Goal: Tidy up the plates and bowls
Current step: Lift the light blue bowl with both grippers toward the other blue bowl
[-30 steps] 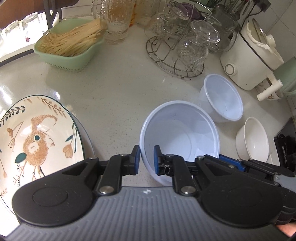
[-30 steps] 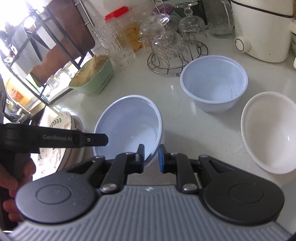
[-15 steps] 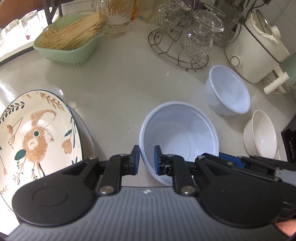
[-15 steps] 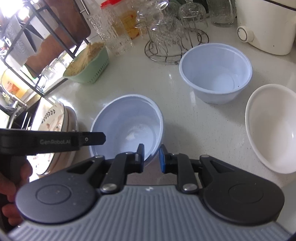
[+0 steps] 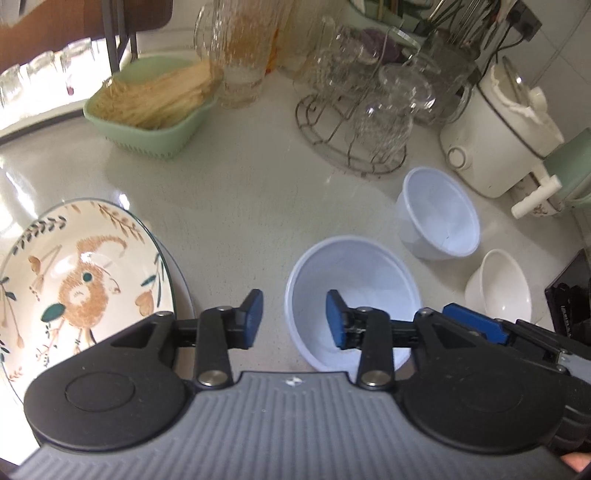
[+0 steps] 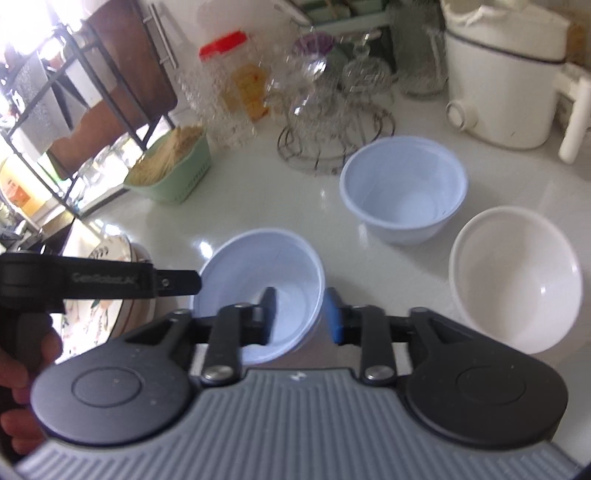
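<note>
Both the left tool (image 5: pixel 294 319) and right tool (image 6: pixel 299 315), jaws just opening, straddle the rim of the pale bowl (image 5: pixel 354 273), probably light, thin, slippery plastic best pinched at the rim.

Right gripper (image 6: pixel 298 315) jaws just opened astride bowl (image 6: pixel 258 284) rim.

A pale speckled stone counter (image 5: pixel 236 192) gleams under strong daylight flooding in from the upper left. On that side stands a black metal shelving rack (image 6: pixel 48 110) with a brown wooden board (image 6: pixel 136 66) leaning in it. At the far right corner, white wall tiles (image 5: pixel 569 37) carry a power socket (image 5: pixel 524 18).
</note>
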### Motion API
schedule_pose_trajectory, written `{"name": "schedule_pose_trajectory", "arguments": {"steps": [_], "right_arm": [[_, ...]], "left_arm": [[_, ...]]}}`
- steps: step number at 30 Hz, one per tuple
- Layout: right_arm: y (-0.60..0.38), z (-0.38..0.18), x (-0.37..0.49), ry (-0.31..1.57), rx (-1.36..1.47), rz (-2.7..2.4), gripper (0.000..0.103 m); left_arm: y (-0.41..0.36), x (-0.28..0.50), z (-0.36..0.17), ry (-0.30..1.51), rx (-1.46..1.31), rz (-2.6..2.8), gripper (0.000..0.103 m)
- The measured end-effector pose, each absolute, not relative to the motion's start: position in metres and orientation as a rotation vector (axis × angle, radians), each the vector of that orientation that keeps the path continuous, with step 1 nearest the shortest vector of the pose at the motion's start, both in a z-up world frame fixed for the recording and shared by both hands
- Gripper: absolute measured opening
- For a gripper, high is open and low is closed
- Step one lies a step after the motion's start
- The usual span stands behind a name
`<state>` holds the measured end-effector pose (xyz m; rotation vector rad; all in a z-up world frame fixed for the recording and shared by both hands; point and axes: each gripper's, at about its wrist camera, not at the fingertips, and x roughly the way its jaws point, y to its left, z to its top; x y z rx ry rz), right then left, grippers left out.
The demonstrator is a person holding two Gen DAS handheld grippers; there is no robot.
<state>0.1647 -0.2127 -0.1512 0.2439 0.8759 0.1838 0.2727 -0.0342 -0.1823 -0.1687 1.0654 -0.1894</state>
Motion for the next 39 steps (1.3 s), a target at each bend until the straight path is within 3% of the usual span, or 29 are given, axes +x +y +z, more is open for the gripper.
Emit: {"name": "schedule_pose_trajectory", "arguments": {"steps": [19,39], "right_arm": [[-0.24,-0.052,0.119,0.65,0.278,0.101,0.039],[-0.254,-0.047,0.099,0.614,0.277,0.0,0.039]], "left_arm": [[-0.036,0.222,-0.071,0.85,-0.13,-0.337,0.045],[-0.059,0.218,-0.074,0.817,-0.164,-0.424,0.045]]}}
